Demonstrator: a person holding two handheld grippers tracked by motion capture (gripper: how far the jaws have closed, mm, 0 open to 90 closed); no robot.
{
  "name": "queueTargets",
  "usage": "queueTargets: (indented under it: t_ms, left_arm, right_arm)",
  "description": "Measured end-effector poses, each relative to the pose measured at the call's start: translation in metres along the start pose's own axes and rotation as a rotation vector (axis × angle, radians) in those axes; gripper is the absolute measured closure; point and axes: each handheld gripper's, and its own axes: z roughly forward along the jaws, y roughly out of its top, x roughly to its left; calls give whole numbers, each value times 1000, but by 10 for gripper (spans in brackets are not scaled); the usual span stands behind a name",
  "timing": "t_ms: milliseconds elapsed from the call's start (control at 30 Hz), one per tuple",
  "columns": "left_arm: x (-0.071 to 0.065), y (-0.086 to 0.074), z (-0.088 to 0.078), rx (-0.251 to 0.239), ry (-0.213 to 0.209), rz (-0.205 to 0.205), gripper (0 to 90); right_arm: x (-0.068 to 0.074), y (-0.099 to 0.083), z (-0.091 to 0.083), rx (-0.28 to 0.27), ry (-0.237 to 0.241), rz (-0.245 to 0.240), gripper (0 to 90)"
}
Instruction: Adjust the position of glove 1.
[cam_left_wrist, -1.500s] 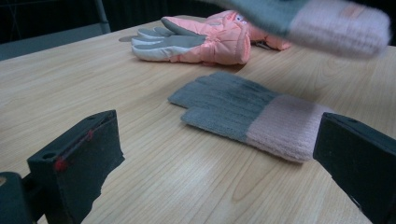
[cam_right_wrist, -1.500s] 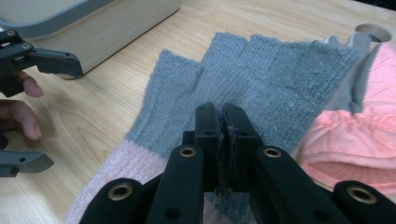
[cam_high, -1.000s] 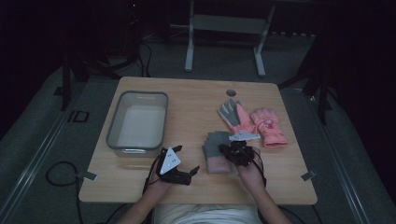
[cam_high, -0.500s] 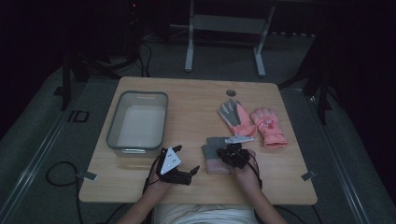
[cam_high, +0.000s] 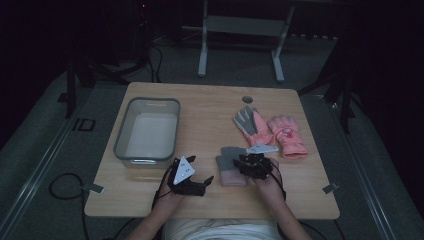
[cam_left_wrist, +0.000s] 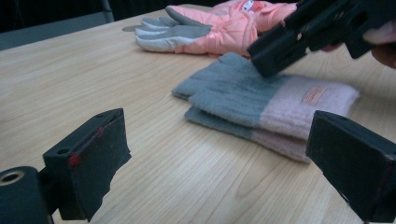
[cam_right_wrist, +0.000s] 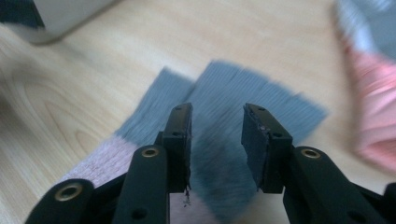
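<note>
Parted within the last half second, the jaws of the right gripper (cam_high: 248, 164), now narrowly open over the grey end of the grey-and-pink knit gloves (cam_high: 231, 166); no cloth pinched between the pads in the right gripper view, only hovered over, the stacked pair lying flat directly beneath and ahead of the tips; probably a release just made, or a fresh bite being lined up, so no lift possible yet. Held wide and empty, the left gripper (cam_high: 206, 182), pointed across bare wood at the same pair, which lay just ahead and a little to the right of its jaws. Beyond the right gripper, well apart from the knit pair, the two pink ski gloves (cam_high: 272, 131), side by side and touching. Off to the far left of the left gripper, a clear plastic bin (cam_high: 147, 133), empty. Underneath, a pale wooden table (cam_high: 205, 115) with a small round hole near its far edge; around it, a dark room, grey floor, cables, a metal stand behind.
</note>
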Motion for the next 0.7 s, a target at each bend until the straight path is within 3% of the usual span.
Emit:
queueTargets:
  t_ms: [100, 133, 200, 333, 533, 700]
  left_arm:
    - [-5, 9, 3, 45, -88, -29, 62]
    - [-7, 11, 4, 65, -90, -16, 62]
    - [-10, 15, 6, 70, -155, 3, 62]
    - [-16, 26, 12, 76, -228, 62, 135]
    - [-23, 42, 38, 103, -378, 134, 221]
    - [-26, 47, 54, 171, -406, 199, 254]
  right_arm:
    - [-12, 8, -12, -34, -12, -23, 632]
    - [-17, 11, -15, -42, -18, -31, 634]
    - [-25, 18, -21, -57, -31, -44, 638]
    - [-39, 33, -23, -76, -33, -40, 655]
    - [-44, 42, 1, -14, 23, -50, 632]
    - [-48, 34, 27, 56, 31, -42, 577]
